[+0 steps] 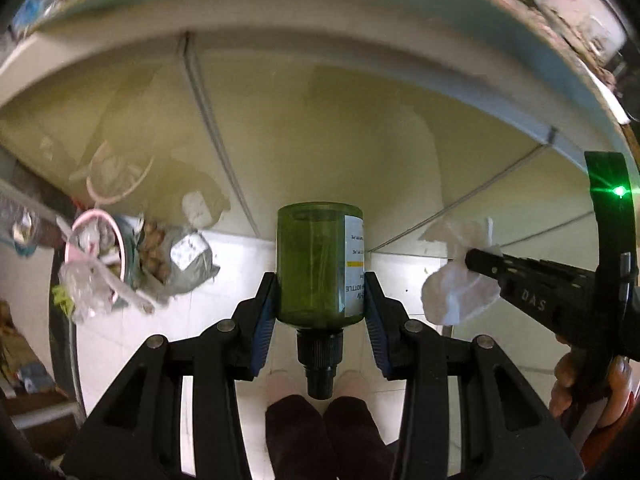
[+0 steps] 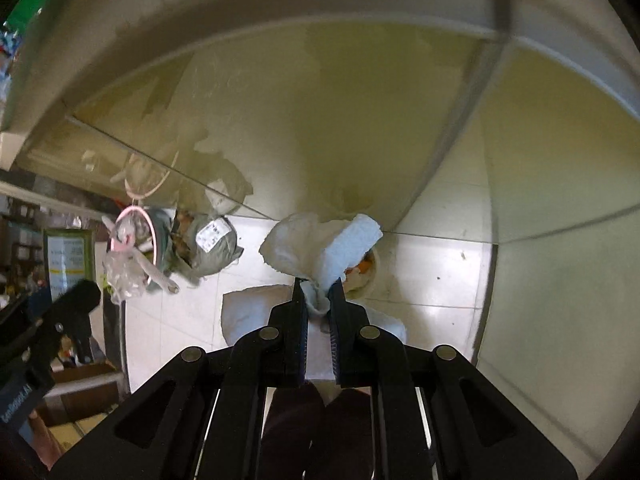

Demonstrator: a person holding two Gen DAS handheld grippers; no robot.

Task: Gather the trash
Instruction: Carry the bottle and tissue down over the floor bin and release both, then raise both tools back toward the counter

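Green bottle (image 1: 316, 260) clamped in left gripper (image 1: 320, 312), crumpled tissue (image 2: 320, 248) pinched in right gripper (image 2: 318, 292), pink-rimmed bin (image 1: 100, 256) overflowing

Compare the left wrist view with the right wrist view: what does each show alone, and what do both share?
Left wrist only: the green bottle clamped cap-down in the left gripper, and a green light on the right gripper. Right wrist only: a green box at the left edge. Both share: the white tissue pinched by the right gripper, the pink-rimmed trash bin, and the tiled floor.

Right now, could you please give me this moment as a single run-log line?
left gripper: shut on green bottle, cap toward camera | right gripper: pinching white tissue | trash bin: full, on floor at left
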